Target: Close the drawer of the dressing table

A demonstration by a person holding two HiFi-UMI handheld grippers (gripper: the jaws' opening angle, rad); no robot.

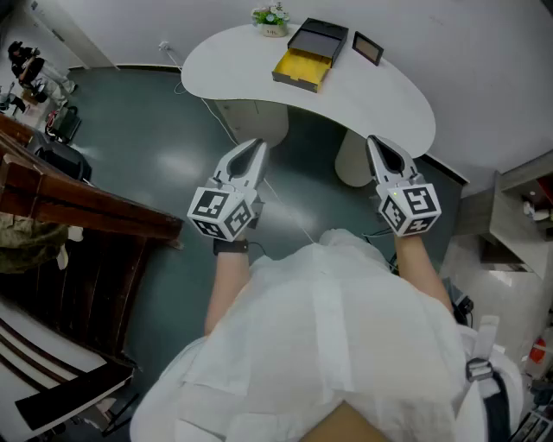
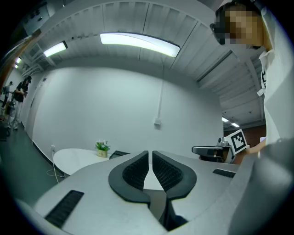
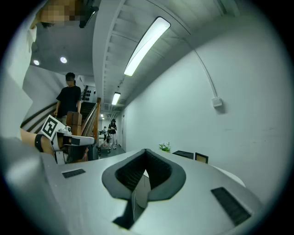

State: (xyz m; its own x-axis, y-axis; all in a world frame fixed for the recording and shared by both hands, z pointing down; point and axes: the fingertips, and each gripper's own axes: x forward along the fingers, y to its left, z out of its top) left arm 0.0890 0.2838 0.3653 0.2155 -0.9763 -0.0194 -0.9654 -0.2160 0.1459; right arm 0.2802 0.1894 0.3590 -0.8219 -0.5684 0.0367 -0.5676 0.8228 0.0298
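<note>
A white curved dressing table (image 1: 389, 95) stands ahead of me. On it sits a small black drawer box (image 1: 320, 36) with its yellow drawer (image 1: 301, 71) pulled out toward me. My left gripper (image 1: 257, 147) and right gripper (image 1: 375, 142) hover level over the floor, short of the table's front edge, both shut with nothing between the jaws. In the left gripper view the gripper (image 2: 150, 153) points at the table (image 2: 69, 159) and the box (image 2: 118, 154). The right gripper view shows its gripper (image 3: 146, 151) aimed toward the box (image 3: 183, 154).
A small flower pot (image 1: 272, 19) and a black-framed picture (image 1: 367, 47) stand beside the box. A cable (image 1: 289, 216) runs across the floor under the table. A dark wooden staircase (image 1: 78, 207) lies at the left and shelving (image 1: 518, 207) at the right. A person (image 3: 69, 103) stands far off.
</note>
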